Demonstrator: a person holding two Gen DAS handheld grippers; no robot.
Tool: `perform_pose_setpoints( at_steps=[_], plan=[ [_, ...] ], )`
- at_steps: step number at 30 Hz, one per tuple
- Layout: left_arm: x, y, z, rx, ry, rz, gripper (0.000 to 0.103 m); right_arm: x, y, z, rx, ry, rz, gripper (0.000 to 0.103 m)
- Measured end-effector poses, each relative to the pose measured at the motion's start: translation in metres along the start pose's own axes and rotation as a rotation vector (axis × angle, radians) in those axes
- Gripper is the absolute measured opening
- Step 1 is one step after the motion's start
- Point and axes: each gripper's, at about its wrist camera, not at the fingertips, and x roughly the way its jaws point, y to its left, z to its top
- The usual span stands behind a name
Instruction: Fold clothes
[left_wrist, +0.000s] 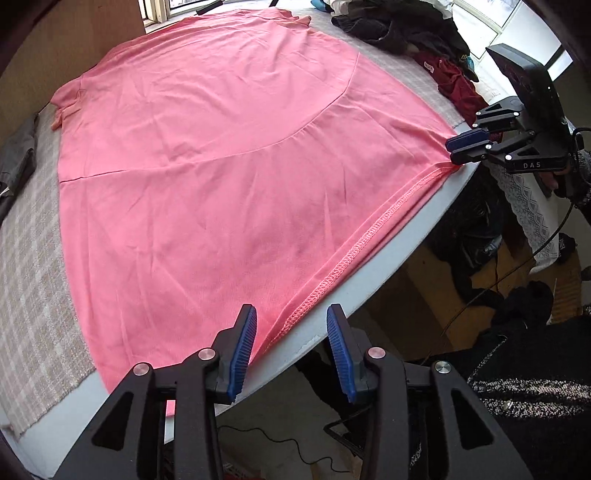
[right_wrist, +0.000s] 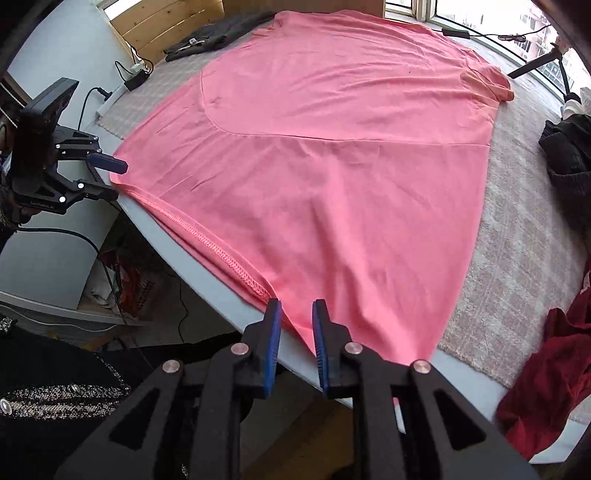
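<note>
A large pink shirt (left_wrist: 229, 155) lies spread flat on the cloth-covered table, its stitched hem (left_wrist: 354, 251) running along the near table edge. My left gripper (left_wrist: 291, 310) stands open over one hem corner; the cloth lies between its blue pads without being pressed. From the right wrist view, the left gripper (right_wrist: 114, 179) sits at the far end of the hem (right_wrist: 221, 254). My right gripper (right_wrist: 297, 302) is narrowed on the other hem corner, with pink shirt (right_wrist: 332, 166) cloth bunched between its pads and creases fanning out from it. The right gripper (left_wrist: 453, 150) also shows at the table edge.
A heap of dark clothes (left_wrist: 399, 26) and a dark red garment (right_wrist: 546, 369) lie to the right of the shirt, a grey garment (right_wrist: 207, 33) at the far left corner. A beige checked cloth (left_wrist: 33, 280) covers the table. Cables and a power strip (right_wrist: 136, 79) sit beyond the left edge.
</note>
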Motion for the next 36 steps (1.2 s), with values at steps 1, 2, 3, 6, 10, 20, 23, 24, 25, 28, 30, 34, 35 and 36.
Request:
perform_pose_setpoints(
  at_steps=[1, 2, 3, 6, 10, 20, 23, 24, 25, 28, 30, 34, 35, 36],
  plan=[
    [0.001, -0.001, -0.003, 0.008, 0.013, -0.024, 0.037, 0.004, 0.0, 0.0, -0.011, 0.007, 0.001, 0.017],
    [0.003, -0.002, -0.006, 0.015, 0.026, -0.049, 0.035, 0.008, 0.001, -0.001, -0.016, 0.016, 0.016, 0.017],
    [0.004, -0.007, -0.013, 0.034, 0.055, -0.077, 0.034, 0.012, 0.002, -0.003, -0.015, 0.033, 0.037, 0.017],
    [-0.003, -0.022, -0.037, 0.111, 0.123, -0.113, 0.031, 0.015, 0.018, -0.023, -0.072, 0.142, 0.153, 0.016],
    [-0.025, -0.02, -0.031, 0.08, 0.065, -0.101, 0.031, -0.009, 0.015, -0.028, -0.045, 0.119, 0.136, 0.015],
    [-0.014, 0.021, -0.019, -0.098, 0.027, 0.024, 0.033, 0.011, 0.002, -0.007, 0.012, 0.071, 0.089, 0.016],
    [-0.046, 0.057, -0.058, -0.276, -0.033, 0.061, 0.037, -0.039, -0.032, -0.048, 0.144, -0.001, 0.064, 0.022],
    [-0.053, 0.071, -0.07, -0.346, -0.05, 0.067, 0.039, -0.051, -0.052, -0.062, 0.231, -0.034, 0.005, 0.029],
    [-0.056, 0.083, -0.079, -0.403, -0.055, 0.083, 0.041, -0.062, -0.07, -0.075, 0.315, -0.063, -0.044, 0.042],
    [-0.055, 0.112, -0.094, -0.536, -0.048, 0.102, 0.042, -0.072, -0.114, -0.102, 0.51, -0.103, -0.041, 0.044],
    [-0.051, 0.118, -0.096, -0.57, -0.054, 0.089, 0.042, -0.065, -0.119, -0.102, 0.542, -0.122, 0.011, 0.044],
    [-0.043, 0.125, -0.095, -0.609, -0.058, 0.083, 0.044, -0.045, -0.091, -0.082, 0.389, -0.093, -0.013, 0.044],
    [-0.041, 0.126, -0.093, -0.605, -0.054, 0.092, 0.044, -0.039, -0.082, -0.078, 0.353, -0.083, -0.027, 0.044],
    [-0.039, 0.126, -0.091, -0.6, -0.049, 0.101, 0.044, -0.034, -0.077, -0.075, 0.333, -0.074, -0.021, 0.044]
  ],
)
